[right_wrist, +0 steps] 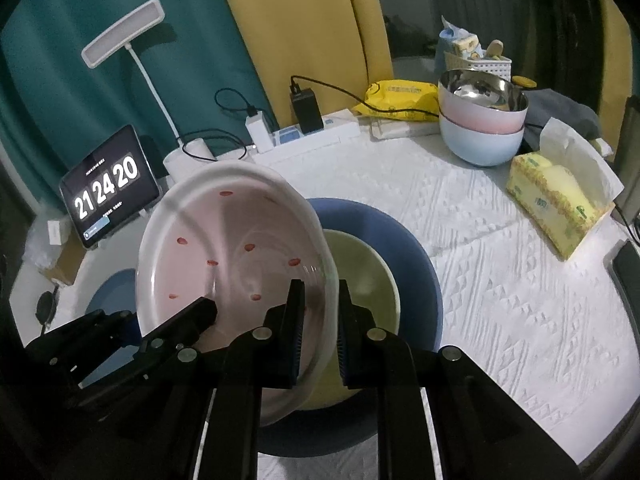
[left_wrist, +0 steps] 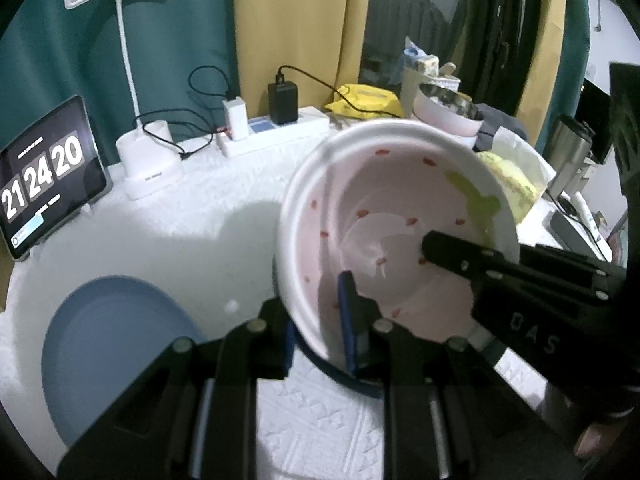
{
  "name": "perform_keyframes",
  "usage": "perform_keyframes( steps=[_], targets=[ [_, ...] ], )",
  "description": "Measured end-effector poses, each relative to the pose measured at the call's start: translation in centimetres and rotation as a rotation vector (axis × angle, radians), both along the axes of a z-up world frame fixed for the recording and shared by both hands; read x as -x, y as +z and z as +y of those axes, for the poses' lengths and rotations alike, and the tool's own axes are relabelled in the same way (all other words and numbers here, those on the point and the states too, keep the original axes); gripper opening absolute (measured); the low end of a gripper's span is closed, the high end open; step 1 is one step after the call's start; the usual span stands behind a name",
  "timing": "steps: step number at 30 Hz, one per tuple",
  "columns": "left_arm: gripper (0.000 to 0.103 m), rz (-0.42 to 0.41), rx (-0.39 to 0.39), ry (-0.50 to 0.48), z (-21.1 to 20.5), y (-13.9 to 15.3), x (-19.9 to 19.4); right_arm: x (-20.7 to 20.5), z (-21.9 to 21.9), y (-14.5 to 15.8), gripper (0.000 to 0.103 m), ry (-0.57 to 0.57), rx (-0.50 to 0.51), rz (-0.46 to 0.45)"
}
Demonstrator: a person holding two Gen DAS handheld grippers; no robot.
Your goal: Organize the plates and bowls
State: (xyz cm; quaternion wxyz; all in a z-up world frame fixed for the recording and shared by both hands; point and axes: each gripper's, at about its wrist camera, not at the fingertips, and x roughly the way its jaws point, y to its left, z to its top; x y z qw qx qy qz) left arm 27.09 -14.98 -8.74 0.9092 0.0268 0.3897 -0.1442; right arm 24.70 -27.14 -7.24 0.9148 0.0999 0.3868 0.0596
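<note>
Clearly, from the left wrist view, the left gripper is clamped on the near rim of a pink bowl with red specks, held tilted above the white worktop, and the right gripper reaches in from the right side. A blue plate lies flat at the left. From the right wrist view, the right gripper pinches the same bowl's rim, over a pale green bowl sitting in a larger blue bowl.

the pink bowl looks glossy and smooth, like glazed ceramic or hard plastic. the counter wears white cloth quilted in raised triangles. far right, a stacked bowl shows a shiny metal lining. the blue plate looks matt.
</note>
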Motion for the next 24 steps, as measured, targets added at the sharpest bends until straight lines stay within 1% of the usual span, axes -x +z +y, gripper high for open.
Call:
perform_keyframes(
  steps=[3, 7, 14, 18, 21, 24],
  targets=[
    [0.019, 0.000, 0.001, -0.006, -0.2, 0.0, 0.0, -0.2, 0.0, -0.2, 0.016, -0.008, 0.011, 0.008],
    [0.020, 0.000, -0.011, -0.011, -0.5, -0.1, 0.0, -0.5, 0.1, -0.6, 0.021, -0.013, 0.011, 0.030],
    [0.021, 0.015, -0.012, -0.028, -0.8, -0.4, -0.2, -0.7, -0.3, -0.8, 0.021, -0.028, 0.016, 0.043],
    [0.024, 0.009, -0.008, -0.030, -0.9, -0.3, -0.2, -0.9, -0.5, -1.0, 0.023, -0.037, 0.020, 0.055],
    [0.025, 0.004, -0.014, -0.026, -0.8, -0.2, -0.3, -0.8, -0.7, -0.8, 0.029, -0.052, 0.024, 0.055],
    [0.026, 0.002, -0.012, -0.021, -0.6, 0.0, -0.4, -0.9, -1.0, -0.7, 0.030, -0.053, 0.012, 0.064]
  ],
)
